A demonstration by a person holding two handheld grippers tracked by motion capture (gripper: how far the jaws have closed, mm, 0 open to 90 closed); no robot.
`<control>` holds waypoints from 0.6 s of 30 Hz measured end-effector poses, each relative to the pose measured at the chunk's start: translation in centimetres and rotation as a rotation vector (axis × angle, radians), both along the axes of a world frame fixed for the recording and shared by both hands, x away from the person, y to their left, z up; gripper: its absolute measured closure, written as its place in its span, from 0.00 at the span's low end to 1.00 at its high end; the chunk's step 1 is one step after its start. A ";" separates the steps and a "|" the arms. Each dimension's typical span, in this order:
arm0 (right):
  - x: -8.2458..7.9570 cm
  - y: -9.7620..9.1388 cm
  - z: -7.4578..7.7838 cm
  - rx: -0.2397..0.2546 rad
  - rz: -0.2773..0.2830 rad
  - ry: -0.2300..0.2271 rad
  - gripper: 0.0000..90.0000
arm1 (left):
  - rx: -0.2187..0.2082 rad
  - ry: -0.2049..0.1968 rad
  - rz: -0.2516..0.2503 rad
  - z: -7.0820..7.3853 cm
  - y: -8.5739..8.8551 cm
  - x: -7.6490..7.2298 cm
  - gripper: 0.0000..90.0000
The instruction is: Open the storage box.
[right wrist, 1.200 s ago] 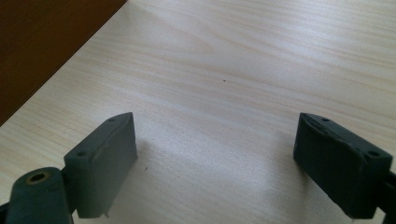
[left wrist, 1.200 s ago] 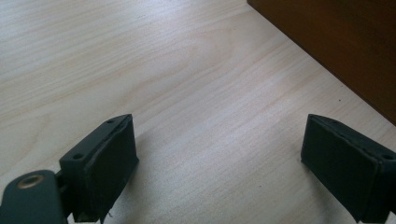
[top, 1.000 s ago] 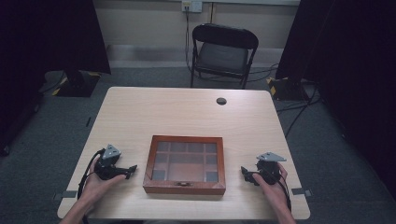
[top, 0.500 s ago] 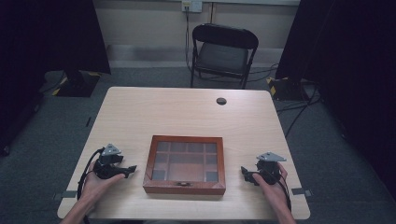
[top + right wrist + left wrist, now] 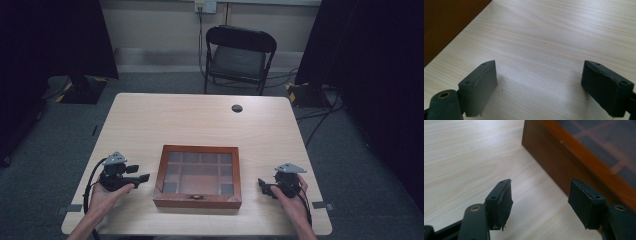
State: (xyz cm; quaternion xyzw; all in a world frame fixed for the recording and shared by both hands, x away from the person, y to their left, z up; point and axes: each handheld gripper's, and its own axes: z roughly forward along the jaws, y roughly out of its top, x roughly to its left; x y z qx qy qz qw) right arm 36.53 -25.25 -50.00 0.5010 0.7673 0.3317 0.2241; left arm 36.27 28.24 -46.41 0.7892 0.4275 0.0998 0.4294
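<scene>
Wooden box (image 5: 198, 176) with glass lid shut, sitting near front edge of worktop (image 5: 200, 120), centred. Left gripper (image 5: 142, 178) just beside box's left side, fingers (image 5: 501, 200) spread open, empty. Right gripper (image 5: 261, 186) near right side, fingers (image 5: 480, 85) wide apart, holding nothing.

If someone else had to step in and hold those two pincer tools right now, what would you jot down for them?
Left gripper: open, empty, held low over the table just left of the wooden box, jaws pointing toward its side.
Right gripper: open, empty, held just right of the box, apart from it.
The box sits at the near middle of the table, glass lid shut, small clasp on the near face. The compartments under the glass look empty, though that is hard to tell.
Done: nothing visible yet; the box is untouched.
Left: probably closing in on the box and opening its lid.
</scene>
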 end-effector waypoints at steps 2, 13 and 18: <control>0.0 0.0 0.0 0.000 0.001 0.000 0.14 | 0.002 -0.016 -0.017 0.5 -0.4 -0.2 0.41; 0.0 0.0 0.0 -0.001 0.003 0.000 0.14 | -0.040 -0.004 -0.053 1.4 -1.7 -0.1 0.45; 0.1 0.0 0.0 0.000 0.002 0.000 0.14 | -0.042 -0.035 -0.108 2.1 -2.5 -0.2 0.45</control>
